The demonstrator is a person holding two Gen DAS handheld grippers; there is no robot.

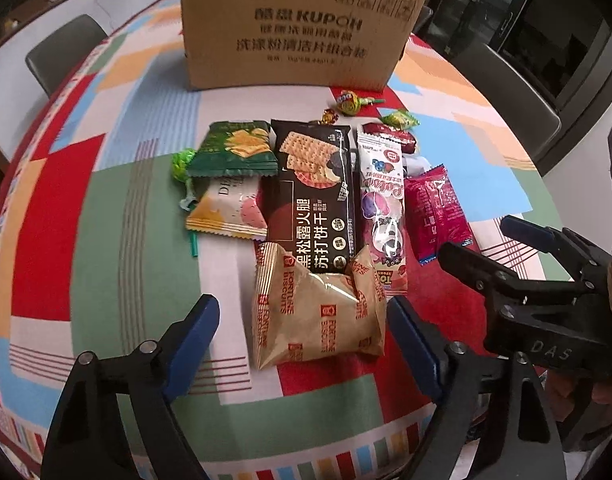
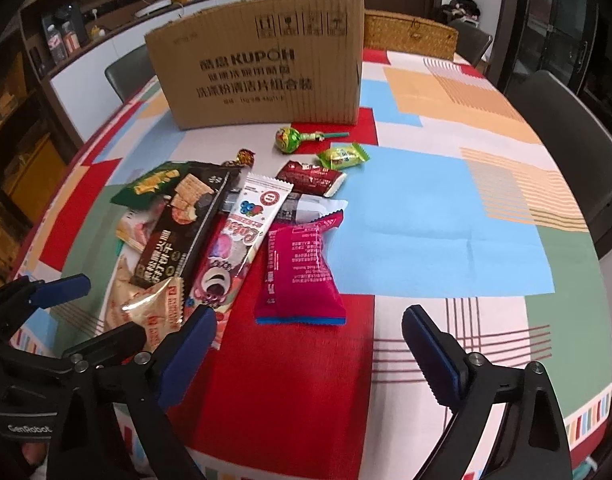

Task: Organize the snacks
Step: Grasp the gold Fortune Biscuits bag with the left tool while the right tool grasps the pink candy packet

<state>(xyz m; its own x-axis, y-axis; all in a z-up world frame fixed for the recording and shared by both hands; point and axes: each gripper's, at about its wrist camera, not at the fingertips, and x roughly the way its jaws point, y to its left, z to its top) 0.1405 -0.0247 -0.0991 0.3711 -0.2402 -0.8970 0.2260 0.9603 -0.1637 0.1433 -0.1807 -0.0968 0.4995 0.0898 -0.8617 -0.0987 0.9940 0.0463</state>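
Observation:
Snack packs lie in a heap on the patterned tablecloth. In the left wrist view my left gripper (image 1: 303, 312) stands open astride a tan Fortune Biscuits bag (image 1: 318, 320); its blue pads sit beside the bag without pressing it. Behind the bag lie a black cracker pack (image 1: 310, 196), a green chips bag (image 1: 237, 146) and a long pink candy pack (image 1: 380, 204). My right gripper (image 2: 309, 316) is open just short of a magenta pack (image 2: 297, 272), nothing between its fingers. A tall cardboard box (image 2: 261, 68) stands behind the heap.
Loose sweets lie between heap and box: a green lollipop (image 2: 285, 138), a green wrapped candy (image 2: 344, 156), a dark red pack (image 2: 312, 176). Dark chairs (image 2: 566, 152) ring the table. A wicker basket (image 2: 410, 36) sits behind the box. Bare tablecloth (image 2: 446, 220) spreads to the right.

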